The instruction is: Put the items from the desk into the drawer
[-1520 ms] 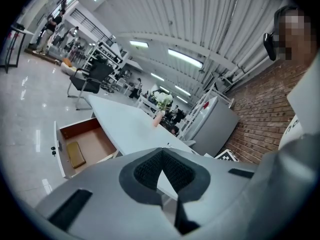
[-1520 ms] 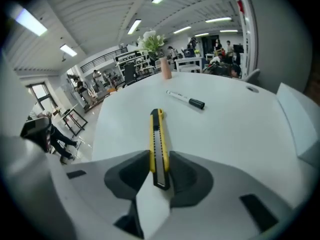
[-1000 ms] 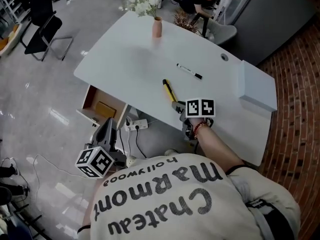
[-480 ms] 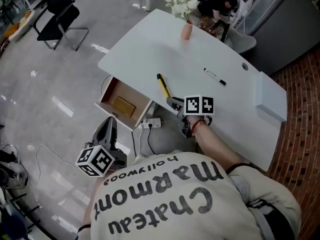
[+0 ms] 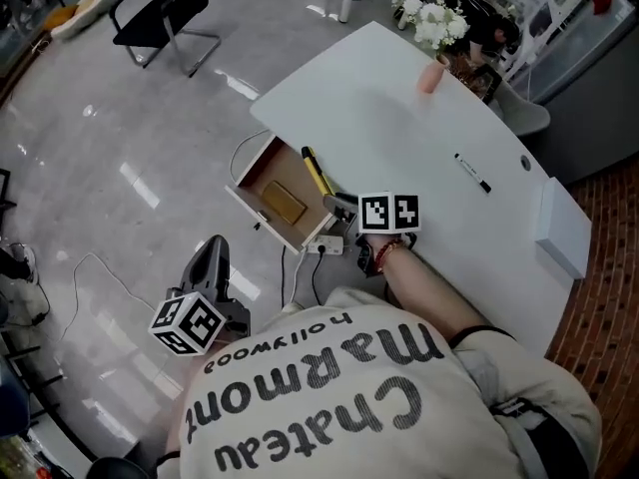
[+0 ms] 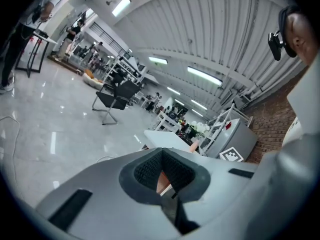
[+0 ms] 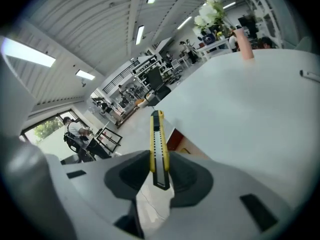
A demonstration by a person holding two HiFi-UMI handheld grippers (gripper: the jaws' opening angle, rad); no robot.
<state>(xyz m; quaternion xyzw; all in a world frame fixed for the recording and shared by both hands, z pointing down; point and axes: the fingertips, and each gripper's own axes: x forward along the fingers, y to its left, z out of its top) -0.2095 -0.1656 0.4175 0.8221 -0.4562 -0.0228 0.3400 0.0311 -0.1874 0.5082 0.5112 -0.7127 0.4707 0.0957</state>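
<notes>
R gripper (image 5: 344,208), jaws pinching the utility knife (image 5: 316,173), has carried it across the desk (image 5: 399,138); the tip is now over the open drawer (image 5: 262,173). Est. next step: lower and release. Marker (image 5: 472,173) still on desk.

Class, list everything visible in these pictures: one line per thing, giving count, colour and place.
desk: one, white, middle of the head view
drawer: one, wood-lined, pulled open under the desk's edge
flat block: one, yellow-brown, inside the drawer
utility knife: one, yellow and black, above the drawer's edge
marker pen: one, black and white, on the desk
vase: one, pink, with white flowers, desk's far edge
box: one, white, desk's right end
power strip: one, white, below the desk
chair: one, black, on the floor
left gripper: one, grey, jaws together, empty
right gripper: one, grey, shut on the utility knife
</notes>
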